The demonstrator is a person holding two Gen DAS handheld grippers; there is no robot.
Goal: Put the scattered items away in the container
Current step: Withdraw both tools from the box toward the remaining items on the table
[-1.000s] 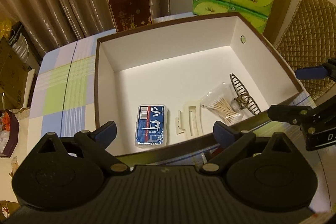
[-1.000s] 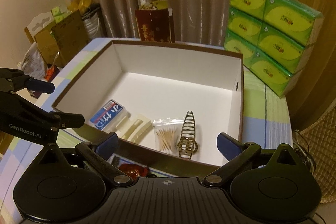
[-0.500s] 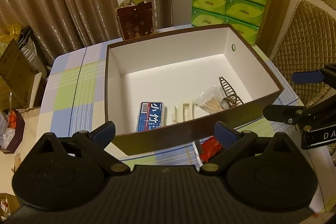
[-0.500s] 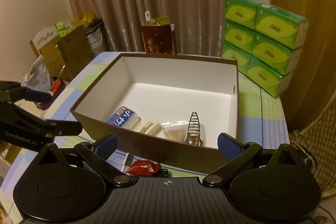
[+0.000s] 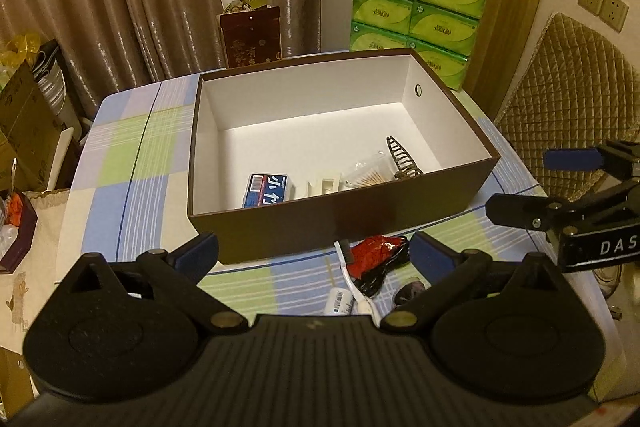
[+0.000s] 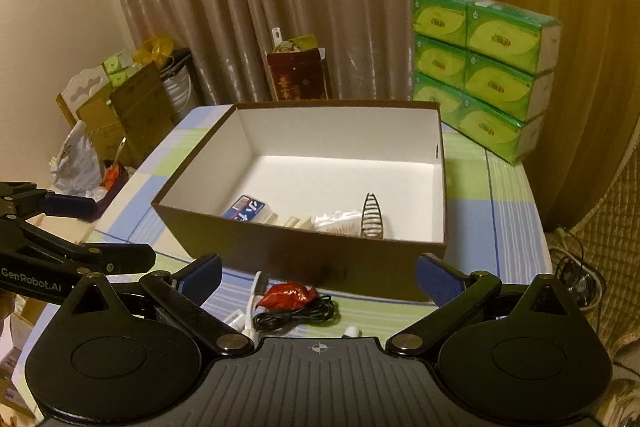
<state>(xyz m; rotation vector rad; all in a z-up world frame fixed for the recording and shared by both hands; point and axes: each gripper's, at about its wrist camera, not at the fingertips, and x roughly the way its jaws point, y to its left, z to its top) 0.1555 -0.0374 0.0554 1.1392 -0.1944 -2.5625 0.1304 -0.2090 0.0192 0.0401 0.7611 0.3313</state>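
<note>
A brown box (image 5: pixel 360 223) (image 6: pixel 304 251) with a white inside stands on the checked tablecloth. It holds a blue packet (image 5: pixel 265 190) (image 6: pixel 245 207), a cream clip (image 5: pixel 322 185), a bag of cotton swabs (image 5: pixel 366 174) (image 6: pixel 336 223) and a dark hair claw (image 5: pixel 402 159) (image 6: pixel 371 217). In front of the box lie a red wrapper (image 5: pixel 370 254) (image 6: pixel 286 295), a black cable (image 6: pixel 296 315), a white toothbrush (image 5: pixel 350 277) (image 6: pixel 254 301) and a small tube (image 5: pixel 338 301). My left gripper (image 5: pixel 316 254) is open above these loose items. My right gripper (image 6: pixel 320 274) is open too, holding nothing.
Green tissue packs (image 5: pixel 418 13) (image 6: pixel 484 75) are stacked behind the box at the right. A dark red gift bag (image 5: pixel 251 37) (image 6: pixel 299 75) stands behind it. A quilted chair (image 5: pixel 572 99) is at the right, cardboard boxes (image 6: pixel 124 115) at the left.
Both grippers have pulled back and up from the box. The box looks smaller now, and the loose items in front of it have come into view.
</note>
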